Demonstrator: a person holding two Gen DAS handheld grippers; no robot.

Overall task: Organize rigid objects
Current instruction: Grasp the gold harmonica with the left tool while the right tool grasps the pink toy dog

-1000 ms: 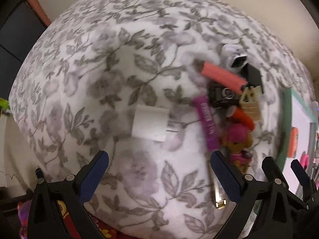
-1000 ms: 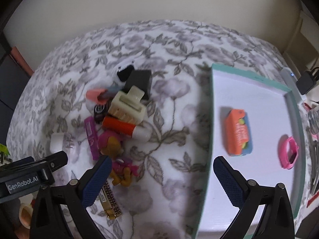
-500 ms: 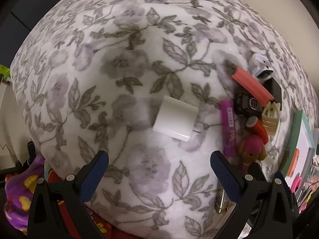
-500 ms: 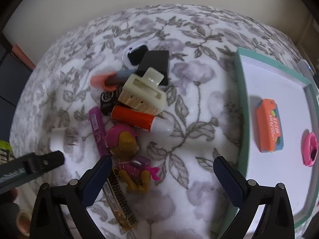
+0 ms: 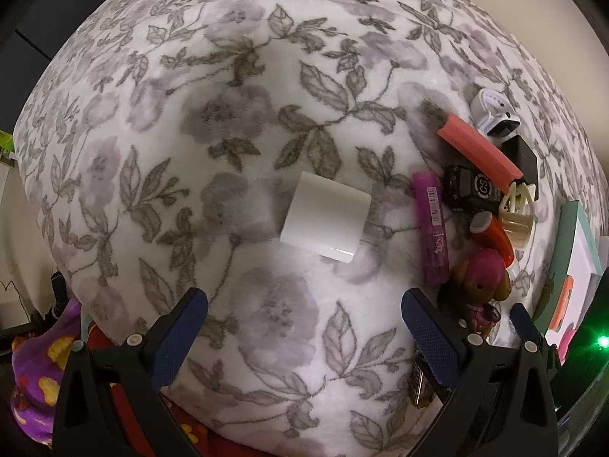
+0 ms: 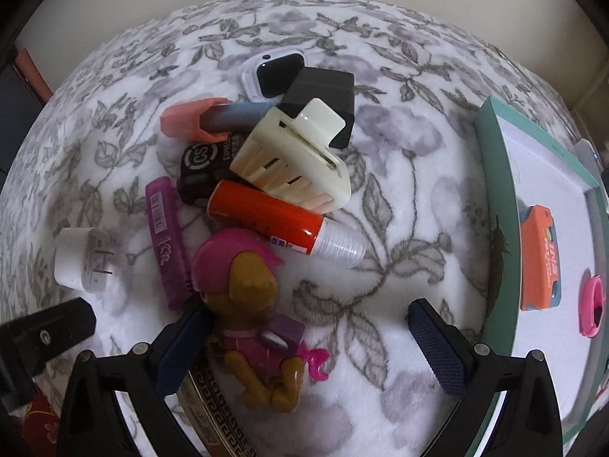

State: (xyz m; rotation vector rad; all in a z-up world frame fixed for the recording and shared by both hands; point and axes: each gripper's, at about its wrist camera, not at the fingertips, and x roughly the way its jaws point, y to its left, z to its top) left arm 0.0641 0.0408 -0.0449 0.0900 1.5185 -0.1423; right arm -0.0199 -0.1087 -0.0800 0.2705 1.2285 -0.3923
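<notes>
On the grey-and-white floral fleece blanket (image 5: 236, 122), the left gripper (image 5: 304, 327) hangs with its blue-padded fingers (image 5: 179, 337) spread wide and empty. Just ahead of the gap lies the white cube-shaped plug charger (image 5: 325, 218), alone on the blanket with its prongs pointing right.

To its right begins the pile of small rigid objects. A purple plastic tube (image 6: 167, 243) lies nearest the charger, beside a pink-capped brown toy dog figure (image 6: 247, 304). Above those, a black toy car with a white "CS" roundel (image 6: 203, 169) sits under a red glue stick with a clear cap (image 6: 281, 224), and a cream plastic claw hair clip (image 6: 293, 160) rests on top. Behind are a coral-capped grey marker (image 6: 213, 118), a black rectangular box (image 6: 323, 95) and a white smartwatch with a dark screen (image 6: 276, 70).

The right gripper (image 6: 304, 339) is also spread and empty; its left finger (image 6: 182, 350) is just beside the toy dog, above a gold patterned tin (image 6: 213, 407).

Furthest right, a teal-rimmed white tray (image 6: 495, 228) holds an orange eraser block (image 6: 540, 259) and a pink ring-shaped band (image 6: 592, 304).
</notes>
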